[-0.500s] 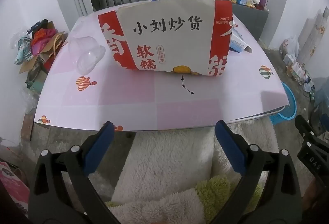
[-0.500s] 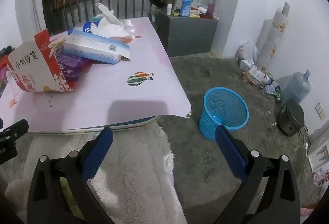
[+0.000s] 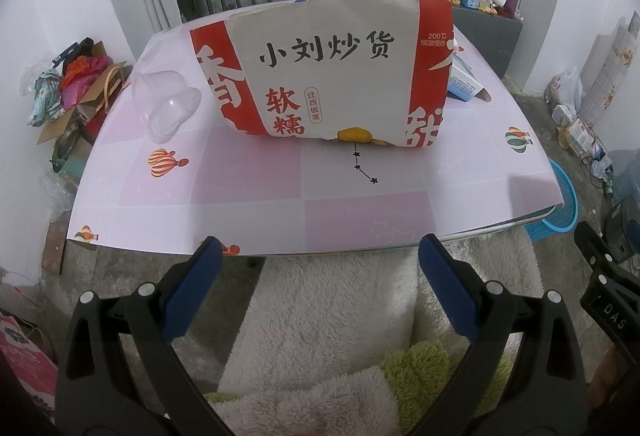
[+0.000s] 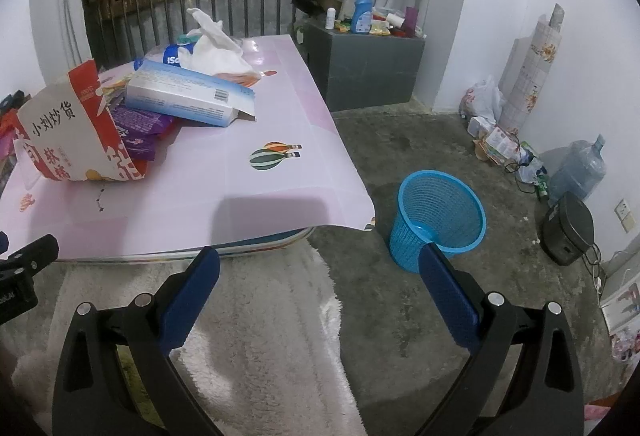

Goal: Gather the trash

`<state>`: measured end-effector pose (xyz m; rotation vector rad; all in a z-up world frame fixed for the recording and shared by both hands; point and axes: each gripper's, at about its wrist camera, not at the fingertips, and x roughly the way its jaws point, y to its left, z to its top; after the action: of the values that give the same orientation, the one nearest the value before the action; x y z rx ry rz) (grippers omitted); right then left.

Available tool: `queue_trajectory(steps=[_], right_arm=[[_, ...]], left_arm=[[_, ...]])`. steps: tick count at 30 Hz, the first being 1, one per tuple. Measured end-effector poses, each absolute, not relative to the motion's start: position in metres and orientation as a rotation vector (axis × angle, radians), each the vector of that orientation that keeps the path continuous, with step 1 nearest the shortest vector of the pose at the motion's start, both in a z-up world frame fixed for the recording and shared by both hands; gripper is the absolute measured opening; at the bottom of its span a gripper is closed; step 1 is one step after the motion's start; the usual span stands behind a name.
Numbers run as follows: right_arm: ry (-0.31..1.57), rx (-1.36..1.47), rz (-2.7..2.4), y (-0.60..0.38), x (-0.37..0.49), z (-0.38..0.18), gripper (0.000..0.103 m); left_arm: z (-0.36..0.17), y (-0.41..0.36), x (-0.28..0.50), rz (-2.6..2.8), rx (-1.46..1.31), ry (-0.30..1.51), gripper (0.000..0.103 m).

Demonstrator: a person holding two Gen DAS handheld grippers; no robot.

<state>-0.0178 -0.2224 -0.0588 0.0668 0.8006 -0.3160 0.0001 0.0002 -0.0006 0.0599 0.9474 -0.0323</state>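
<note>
Both claws spread wide, empty: left gripper, right gripper. Chestnut paper bag lies mid-table, well apart. Bag's wide, so pinch its top edge, then carry to blue wastebasket on floor.

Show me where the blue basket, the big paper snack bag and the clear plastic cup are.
blue basket (image 4: 438,220): right wrist view, its mesh wall.
paper snack bag (image 3: 324,76): left wrist view, its printed front.
clear plastic cup (image 3: 166,104): left wrist view, its side.

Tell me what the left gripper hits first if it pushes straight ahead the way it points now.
Likely the pink table top near its front edge; the open left gripper aims downward at it. The paper snack bag stands farther back. Depth is uncertain.
</note>
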Motion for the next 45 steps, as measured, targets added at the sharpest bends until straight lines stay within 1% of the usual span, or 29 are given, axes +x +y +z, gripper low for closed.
queue_trajectory(steps=[30, 38, 40, 45], right_arm=[[0.798, 0.078, -0.318, -0.219, -0.016, -0.059, 0.097], [0.8, 0.081, -0.304, -0.211, -0.011, -0.061, 0.097], [0.802, 0.079, -0.295, -0.211, -0.009, -0.061, 0.097], [0.802, 0.067, -0.275, -0.199, 0.006, -0.061, 0.097]], left_arm=[[-0.008, 0.01, -0.003, -0.037, 0.059, 0.959, 0.094], [-0.01, 0.012, 0.007, -0.029, 0.029, 0.997, 0.094], [-0.008, 0.018, 0.009, -0.022, 0.021, 0.976, 0.094], [0.002, 0.044, 0.016, -0.027, -0.009, 0.846, 0.094]])
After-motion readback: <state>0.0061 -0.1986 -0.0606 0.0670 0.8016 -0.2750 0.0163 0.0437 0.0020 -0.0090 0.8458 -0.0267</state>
